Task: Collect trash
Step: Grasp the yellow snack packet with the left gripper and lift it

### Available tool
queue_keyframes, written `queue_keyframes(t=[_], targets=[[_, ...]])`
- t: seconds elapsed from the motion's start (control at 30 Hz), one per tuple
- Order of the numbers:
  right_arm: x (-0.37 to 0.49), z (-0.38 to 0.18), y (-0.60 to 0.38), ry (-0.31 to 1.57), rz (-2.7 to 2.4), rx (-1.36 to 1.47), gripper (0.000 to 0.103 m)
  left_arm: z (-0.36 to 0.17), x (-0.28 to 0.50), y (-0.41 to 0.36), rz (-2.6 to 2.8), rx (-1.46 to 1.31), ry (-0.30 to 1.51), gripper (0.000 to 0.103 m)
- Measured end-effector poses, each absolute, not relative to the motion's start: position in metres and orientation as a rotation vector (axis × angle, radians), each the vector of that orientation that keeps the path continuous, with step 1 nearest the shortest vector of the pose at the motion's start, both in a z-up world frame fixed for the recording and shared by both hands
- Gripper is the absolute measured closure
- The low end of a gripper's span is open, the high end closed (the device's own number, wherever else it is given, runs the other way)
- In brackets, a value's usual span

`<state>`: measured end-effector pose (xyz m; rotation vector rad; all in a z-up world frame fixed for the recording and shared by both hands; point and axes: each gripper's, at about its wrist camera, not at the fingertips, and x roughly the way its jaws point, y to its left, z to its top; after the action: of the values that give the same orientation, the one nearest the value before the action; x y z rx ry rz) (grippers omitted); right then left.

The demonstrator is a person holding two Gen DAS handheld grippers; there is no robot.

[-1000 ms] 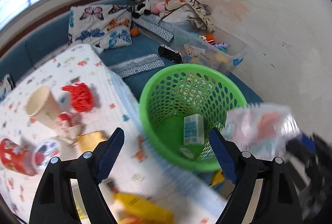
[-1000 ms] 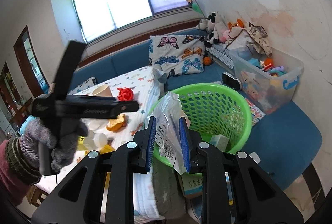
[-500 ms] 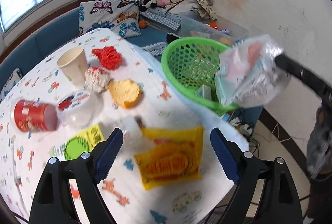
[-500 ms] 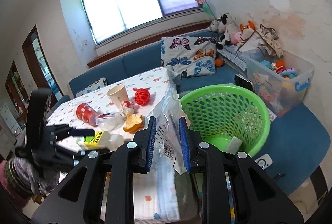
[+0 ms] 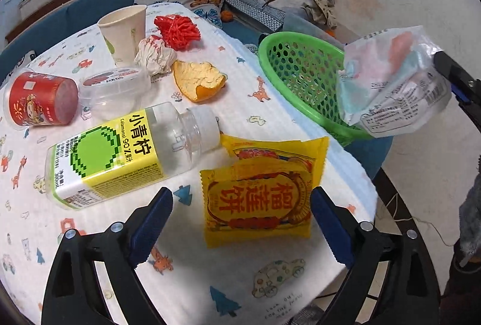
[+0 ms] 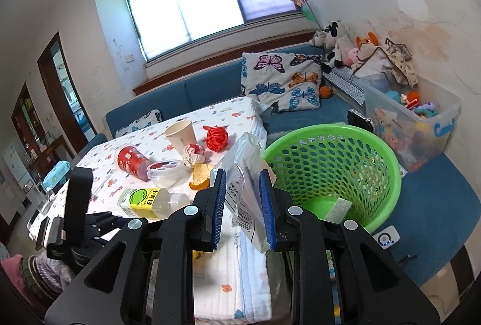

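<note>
the left gripper (image 5: 240,222) hangs over the near edge of the table (image 5: 186,289), its jaws spread wide with nothing between them. the yellow snack packet (image 5: 258,192) lies flat on the cloth directly ahead of the gap, near the table's right corner. just to its left a clear bottle with a yellow-green label (image 5: 126,156) lies on its side, cap end touching the packet's upper left corner.

the right gripper (image 6: 243,204) is held off the table's right edge, jaws pinching a crinkled clear plastic wrapper (image 6: 245,174) printed with a barcode; the wrapper stands up between the pads and droops below them. in the left wrist view the same wrapper hangs in front of the rim of the green basket (image 5: 300,75). the basket stands beside the table's right edge, and a small pale carton (image 6: 338,207) lies on its bottom.

further along the table lies a piece of orange peel (image 5: 200,78), with a clear lidded tub (image 5: 115,90) and a red cup on its side (image 5: 40,99) towards the left edge. behind them sit a crumpled white paper ball (image 5: 154,55), an upright paper cup (image 5: 124,33) and a red mesh wad (image 5: 177,31) near the far edge.

beyond the table a blue sofa (image 6: 186,93) carries a butterfly cushion (image 6: 279,78), soft toys (image 6: 336,45) and a clear toy bin (image 6: 415,120).
</note>
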<state>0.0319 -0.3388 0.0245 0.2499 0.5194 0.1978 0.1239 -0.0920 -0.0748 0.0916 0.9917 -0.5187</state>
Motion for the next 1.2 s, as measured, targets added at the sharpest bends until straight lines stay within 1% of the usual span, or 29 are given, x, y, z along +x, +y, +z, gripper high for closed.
queue_keyframes(t=[0.27,0.37,0.4,0.47,0.5,0.57,0.6,0.63,0.67,0.7,0.73,0.93,1.2], targets=[[0.036,0.022,-0.334,0.532,0.201,0.241,0.079,-0.086,0.13,-0.097,-0.572,0.057,1.018,0.015],[0.038,0.021,-0.334,0.538,0.2,0.241,0.079,-0.088,0.13,-0.098,-0.592,0.058,1.019,0.027],[0.039,0.021,-0.334,0.539,0.2,0.241,0.08,-0.089,0.131,-0.099,-0.597,0.054,1.024,0.034],[0.039,0.021,-0.334,0.541,0.2,0.241,0.079,-0.09,0.132,-0.098,-0.599,0.04,1.027,0.038],[0.039,0.021,-0.334,0.541,0.2,0.241,0.079,-0.09,0.132,-0.098,-0.602,0.038,1.022,0.044],[0.04,0.022,-0.333,0.542,0.2,0.238,0.079,-0.089,0.132,-0.098,-0.605,0.038,1.017,0.053],[0.04,0.022,-0.333,0.542,0.201,0.237,0.079,-0.089,0.132,-0.098,-0.609,0.036,1.015,0.064],[0.039,0.022,-0.333,0.541,0.202,0.238,0.08,-0.089,0.132,-0.098,-0.619,0.032,1.021,0.071],[0.039,0.022,-0.332,0.539,0.201,0.237,0.079,-0.09,0.132,-0.098,-0.622,0.027,1.028,0.073],[0.039,0.022,-0.332,0.538,0.201,0.236,0.08,-0.09,0.132,-0.098,-0.621,0.028,1.027,0.081],[0.038,0.022,-0.332,0.537,0.201,0.234,0.08,-0.09,0.132,-0.099,-0.622,0.032,1.022,0.084],[0.035,0.026,-0.332,0.525,0.196,0.229,0.079,-0.081,0.126,-0.096,-0.614,0.034,0.985,0.093],[0.035,0.033,-0.334,0.508,0.184,0.22,0.079,-0.053,0.119,-0.087,-0.612,0.025,0.931,0.096]])
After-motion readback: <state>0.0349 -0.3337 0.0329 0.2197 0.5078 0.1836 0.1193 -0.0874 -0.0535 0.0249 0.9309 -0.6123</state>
